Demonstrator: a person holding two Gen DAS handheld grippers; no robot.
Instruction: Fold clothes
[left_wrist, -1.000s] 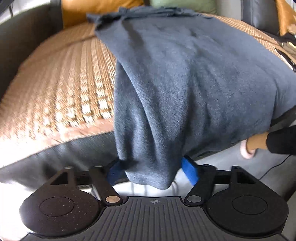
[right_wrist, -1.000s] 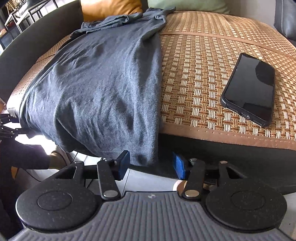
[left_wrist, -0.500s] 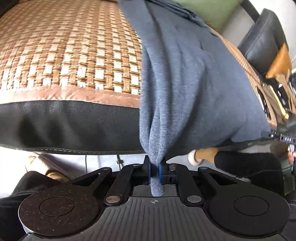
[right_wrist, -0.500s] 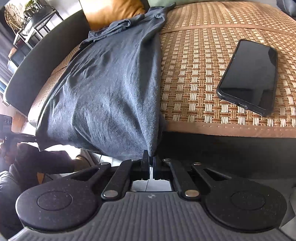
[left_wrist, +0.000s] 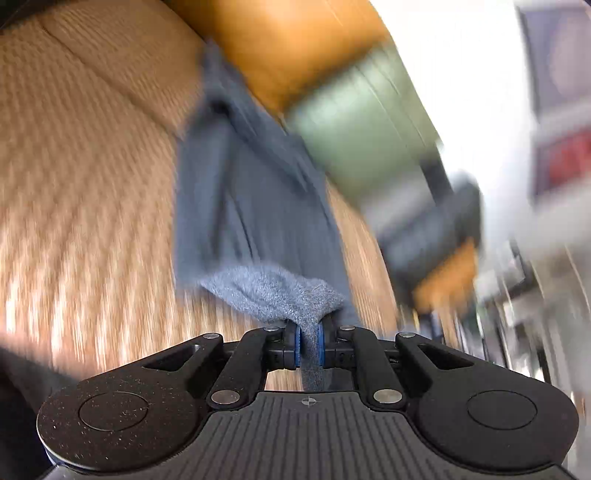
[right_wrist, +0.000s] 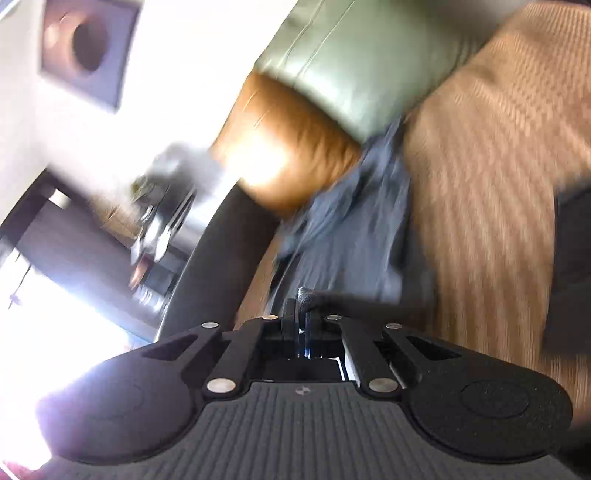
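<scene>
Both handheld grippers were seen from their own wrist cameras, each clamped on a corner of a grey-blue T-shirt. The left gripper was closed tightly, a bunched wad of the T-shirt being pinched between its blue pads and a short tail of knit hanging below them. The right gripper was likewise closed, with a small dark tuft of the same fabric caught between its fingers. Beyond the grippers, the garment was stretched away over a woven tan sofa mat towards an orange cushion and a green cushion at the back. Both views were heavily blurred, so finer creases could not be made out. The cloth was judged light, soft and limp, likely to sag and slide wherever unsupported; the hem corners were judged the best places for it to be held.
</scene>
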